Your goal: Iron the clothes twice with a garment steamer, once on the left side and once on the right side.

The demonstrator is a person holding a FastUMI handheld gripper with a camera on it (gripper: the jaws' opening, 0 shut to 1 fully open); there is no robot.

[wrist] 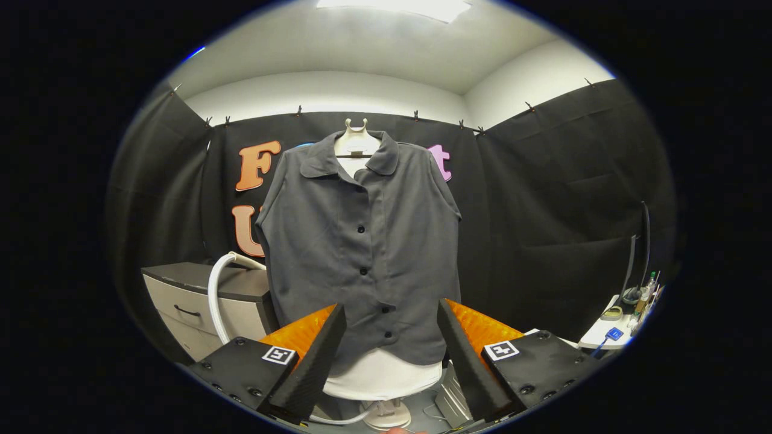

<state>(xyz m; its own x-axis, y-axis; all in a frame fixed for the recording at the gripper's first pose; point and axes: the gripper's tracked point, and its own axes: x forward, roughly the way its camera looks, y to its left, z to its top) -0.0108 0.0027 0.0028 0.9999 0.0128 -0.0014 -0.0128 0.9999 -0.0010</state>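
Gripper [391, 355] fingers spread apart, holding nothing; grey shirt [362, 241] hangs on its mannequin beyond them.
Risk: I have no steamer in hand. White hose [215, 295] curls beside the cabinet [199, 301], and reaching past it could snag it.

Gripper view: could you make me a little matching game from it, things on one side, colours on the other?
Things:
1. shirt
2. hose
3. gripper finger pads
4. drawer cabinet

Colours:
A. orange
B. dark grey
C. white
D. beige with a dark top

Pairs: 1-B, 2-C, 3-A, 4-D. The jaws stand open, with the shirt's hem beyond them.
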